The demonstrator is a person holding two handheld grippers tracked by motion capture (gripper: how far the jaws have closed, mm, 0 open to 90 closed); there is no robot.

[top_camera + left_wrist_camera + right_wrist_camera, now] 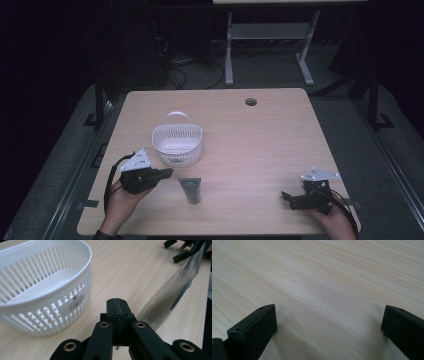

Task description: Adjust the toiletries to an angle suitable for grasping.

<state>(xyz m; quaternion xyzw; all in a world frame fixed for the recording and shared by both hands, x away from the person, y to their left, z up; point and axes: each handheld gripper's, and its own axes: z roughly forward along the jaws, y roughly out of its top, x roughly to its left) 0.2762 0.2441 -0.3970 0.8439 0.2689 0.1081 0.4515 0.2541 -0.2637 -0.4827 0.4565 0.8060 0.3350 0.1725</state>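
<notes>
Jaws shut, tube (190,190) just beside, basket (177,144) near

The white basket (45,287) bears a small label, too blurred to read.

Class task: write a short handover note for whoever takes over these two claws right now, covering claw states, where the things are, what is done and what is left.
Left claw: shut, nothing between the jaws, beside the white slotted basket.
Right claw: open, empty, low over the table at the right.
Dark tube: lying on the table in front of the basket, between both claws, untouched.
Done: nothing in the basket yet.
Left: probably pick up the tube and place it in the basket.
</notes>
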